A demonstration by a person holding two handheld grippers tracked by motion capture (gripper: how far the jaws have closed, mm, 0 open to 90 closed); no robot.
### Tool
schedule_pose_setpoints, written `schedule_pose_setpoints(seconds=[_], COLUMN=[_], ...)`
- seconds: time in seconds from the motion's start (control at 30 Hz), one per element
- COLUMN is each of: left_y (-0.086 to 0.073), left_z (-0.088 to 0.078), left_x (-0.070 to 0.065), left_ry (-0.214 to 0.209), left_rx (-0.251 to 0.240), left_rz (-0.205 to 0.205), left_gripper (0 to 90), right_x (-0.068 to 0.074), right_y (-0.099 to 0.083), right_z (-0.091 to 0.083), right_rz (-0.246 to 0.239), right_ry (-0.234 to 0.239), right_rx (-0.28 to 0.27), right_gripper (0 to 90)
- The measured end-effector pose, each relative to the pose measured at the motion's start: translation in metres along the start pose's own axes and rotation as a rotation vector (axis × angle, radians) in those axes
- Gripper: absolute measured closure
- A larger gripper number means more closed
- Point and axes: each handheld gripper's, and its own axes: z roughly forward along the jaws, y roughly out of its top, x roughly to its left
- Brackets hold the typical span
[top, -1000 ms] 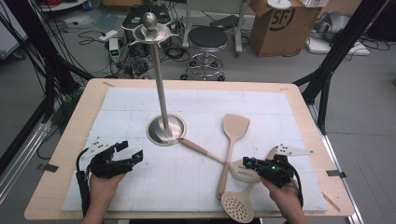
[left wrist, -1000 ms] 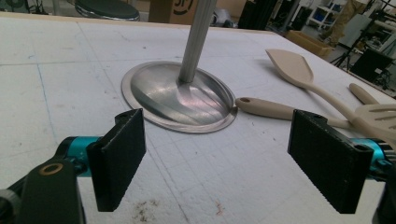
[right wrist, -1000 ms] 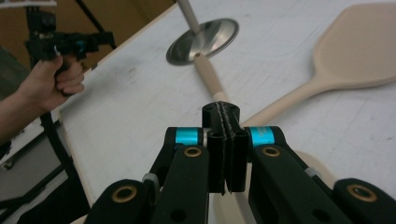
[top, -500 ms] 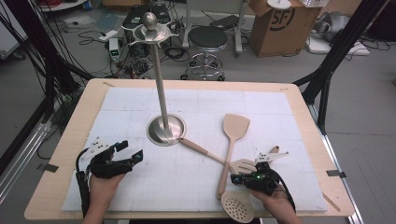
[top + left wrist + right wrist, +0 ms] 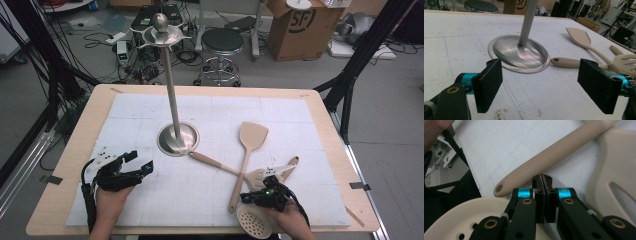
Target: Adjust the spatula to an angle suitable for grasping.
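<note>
Lab: cable tangle [image 5: 75, 55], stool [image 5: 221, 42], cardboard box [image 5: 295, 25].

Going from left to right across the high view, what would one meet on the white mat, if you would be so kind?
left gripper → metal stand → solid spatula → right gripper, jaws shut, at the solid spatula's handle end → slotted spatula

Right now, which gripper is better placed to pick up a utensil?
Right. The right gripper hovers, jaws shut, beside the spatula handle and over the skimmer. The left gripper, jaws open, sits across the mat near the stand base.
</note>
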Motion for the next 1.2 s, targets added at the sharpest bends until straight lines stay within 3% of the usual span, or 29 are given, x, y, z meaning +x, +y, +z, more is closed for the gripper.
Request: schedule_pose_setpoints(seconds=[0.3, 0.83, 1.2], left_y=[0.001, 0.0, 0.0], left_z=[-0.001, 0.001, 0.0], left_x=[0.0, -0.001, 0.0], left_ry=[0.0, -0.015, -0.024], left_rx=[-0.007, -0.006, -0.017], left_rz=[-0.004, -0.01, -0.019], left_gripper=[21.0, 21.2, 21.3], right_x=[0.011, 0.026, 0.031], right_y=[0.025, 0.05, 0.078], right_z=[0.017, 0.04, 0.062], right_rz=[-0.035, -0.042, -0.036], right_ry=[-0.008, -0.003, -0.004], right_rx=[0.086, 0.116, 0.115], right_gripper=[90.0, 90.0, 90.0])
